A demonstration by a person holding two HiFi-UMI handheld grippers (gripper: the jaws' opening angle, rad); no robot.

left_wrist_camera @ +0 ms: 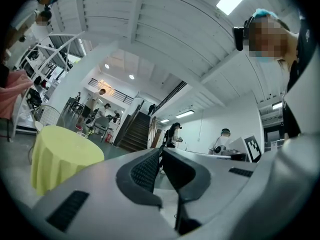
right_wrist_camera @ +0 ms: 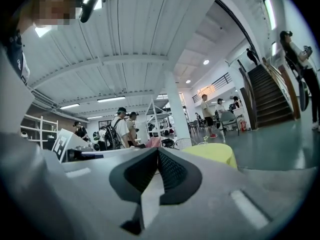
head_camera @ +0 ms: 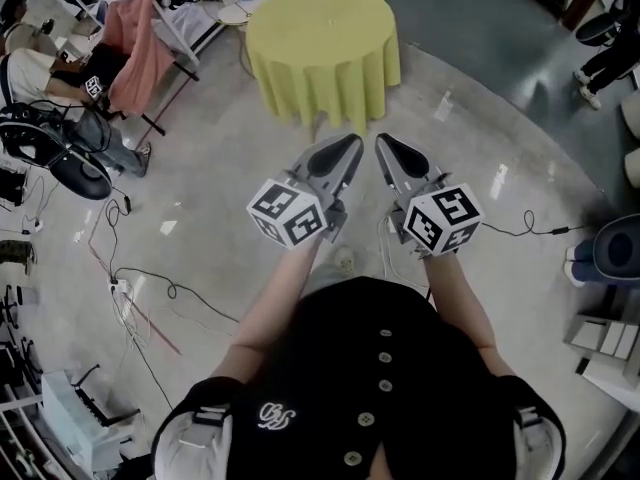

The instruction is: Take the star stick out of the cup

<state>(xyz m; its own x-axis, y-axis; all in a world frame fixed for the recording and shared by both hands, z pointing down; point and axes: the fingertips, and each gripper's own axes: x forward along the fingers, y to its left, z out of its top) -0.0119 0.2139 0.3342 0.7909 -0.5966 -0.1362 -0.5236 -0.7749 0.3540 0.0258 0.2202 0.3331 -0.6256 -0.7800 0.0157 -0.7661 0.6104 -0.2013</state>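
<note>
Star stick [right_wrist_camera: 204, 140]: prob. the thin upright bit on top of the yellow table [right_wrist_camera: 216, 155] in the right gripper view, but it is too small to be sure. It can't be made out in the head view.

The table [head_camera: 322, 38] is round w/ a yellow cloth hanging to the floor. It stands ahead of both grippers and well apart from them.

Left gripper [head_camera: 342, 156]: jaws pressed together at the tips, nothing between them; the left gripper view [left_wrist_camera: 160, 160] shows the same. It is aimed past the table's right side, w/ the table [left_wrist_camera: 60, 156] low at that view's left.

Right gripper [head_camera: 398, 158]: jaws also together and empty, per the right gripper view [right_wrist_camera: 156, 160].

Both are held side by side, tips near each other, in front of the person's black buttoned shirt [head_camera: 370, 368]. The marker cubes [head_camera: 290, 213] [head_camera: 443, 218] face the head camera.

Around: a pink cloth [head_camera: 135, 48] on a rack left of the table, cables [head_camera: 150, 288] on the glossy floor, a staircase [left_wrist_camera: 134, 133] and other people in the bkgd.
</note>
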